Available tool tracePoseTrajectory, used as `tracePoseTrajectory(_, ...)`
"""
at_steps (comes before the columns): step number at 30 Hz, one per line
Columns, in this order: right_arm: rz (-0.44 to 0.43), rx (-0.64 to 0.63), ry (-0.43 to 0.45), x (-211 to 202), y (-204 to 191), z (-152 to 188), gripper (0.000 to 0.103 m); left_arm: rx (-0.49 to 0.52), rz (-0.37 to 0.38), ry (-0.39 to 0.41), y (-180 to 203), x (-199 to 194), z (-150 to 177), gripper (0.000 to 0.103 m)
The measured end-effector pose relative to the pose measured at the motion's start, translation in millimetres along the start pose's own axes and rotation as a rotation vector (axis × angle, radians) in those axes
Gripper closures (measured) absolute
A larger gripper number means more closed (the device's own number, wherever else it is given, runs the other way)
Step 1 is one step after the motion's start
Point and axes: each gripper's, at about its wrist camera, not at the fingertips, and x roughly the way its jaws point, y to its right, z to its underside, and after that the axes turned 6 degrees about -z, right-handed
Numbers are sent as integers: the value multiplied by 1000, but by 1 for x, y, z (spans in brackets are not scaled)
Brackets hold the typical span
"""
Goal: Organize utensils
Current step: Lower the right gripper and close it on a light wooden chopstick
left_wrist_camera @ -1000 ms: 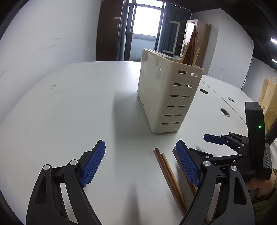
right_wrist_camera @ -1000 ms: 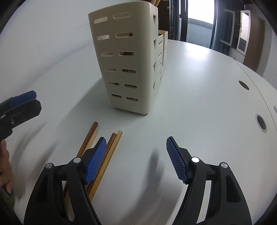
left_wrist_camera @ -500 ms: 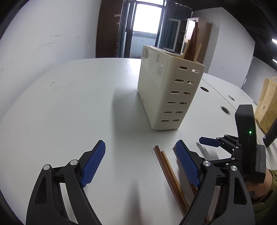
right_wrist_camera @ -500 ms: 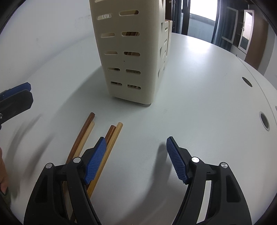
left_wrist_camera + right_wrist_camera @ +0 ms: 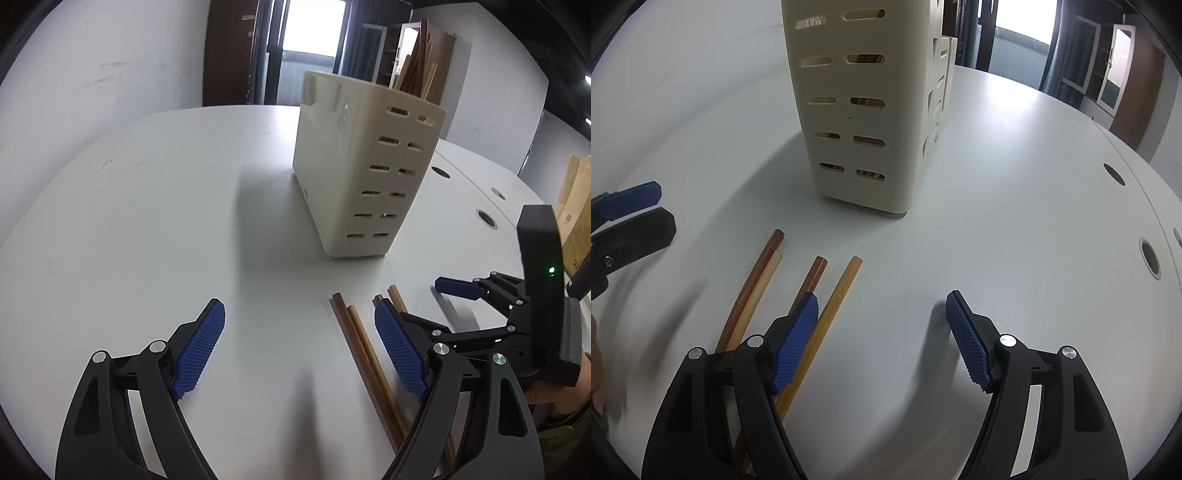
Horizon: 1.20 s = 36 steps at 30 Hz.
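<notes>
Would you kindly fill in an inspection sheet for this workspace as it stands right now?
Surface: white table, round cable holes along one side.
Job's things: cream slotted holder upright, some chopsticks already inside; four chopsticks flat in front of it.
Clutter: nothing seen.
Grippers: left gripper open, empty; right gripper open, empty, over the loose sticks.
Cables: nothing seen.
Surroundings: white walls, glass door, cabinet.

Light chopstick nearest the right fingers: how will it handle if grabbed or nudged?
The light chopstick looks round and smooth, so it probably rolls if nudged. Thin, straight wood: likely stiff and light. Lying flat on the table, it may slip from the pads.
</notes>
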Motion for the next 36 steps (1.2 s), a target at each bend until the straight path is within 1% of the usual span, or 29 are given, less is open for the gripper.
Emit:
tracePoseTrajectory(7,-5,-1,-2,-1,2,0,36,18,3,-40,5,11,5,21)
tracePoseTrajectory(14,-6,0,2,-4,2,2,48,51,3,-85,15,25,13,21)
tracePoseTrajectory(21,-10,-1,4,-7,4,5,55,61,-10,-120,17,36,18,21)
tracePoseTrajectory(30,-20,-8,4,-9,2,6,66,77,-14,-150,21,45,21,21)
tracePoseTrajectory(36,-26,1,7,-11,5,4,79,85,-54,-155,18,47,22,21)
